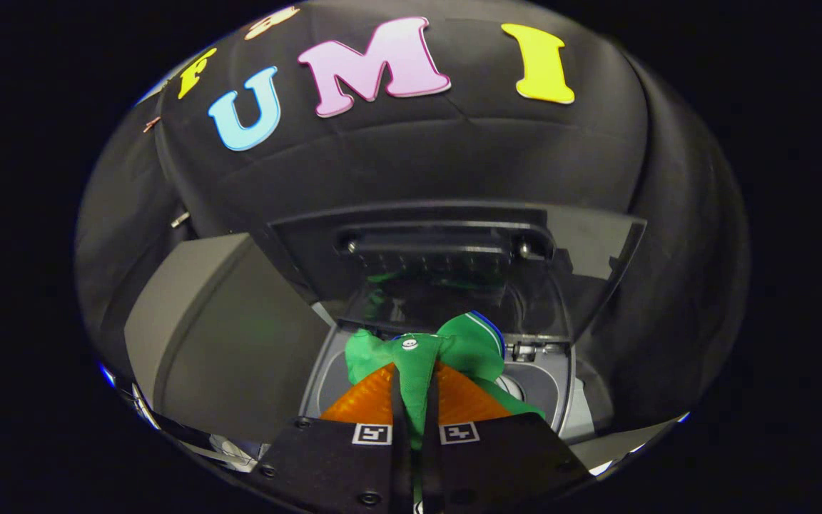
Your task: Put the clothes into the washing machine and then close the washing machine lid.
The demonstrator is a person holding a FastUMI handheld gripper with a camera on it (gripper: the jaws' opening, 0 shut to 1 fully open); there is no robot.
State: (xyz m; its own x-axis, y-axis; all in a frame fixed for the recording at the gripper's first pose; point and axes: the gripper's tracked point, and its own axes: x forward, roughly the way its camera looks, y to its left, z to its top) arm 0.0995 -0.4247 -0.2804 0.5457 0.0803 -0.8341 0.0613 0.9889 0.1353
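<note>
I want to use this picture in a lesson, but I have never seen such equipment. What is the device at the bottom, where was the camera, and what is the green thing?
The camera rides on a hand-held gripper and looks forward along its two fingers, so you see them at the bottom. A person carries this tool; there is no robot arm. The fingers are closed on a green garment, pinching it between them. Just beyond is a washing machine seen from above, with its dark transparent lid standing open behind the garment. The cloth hangs over the machine's opening, not yet released. The black cloth behind is the booth's wall.
</note>
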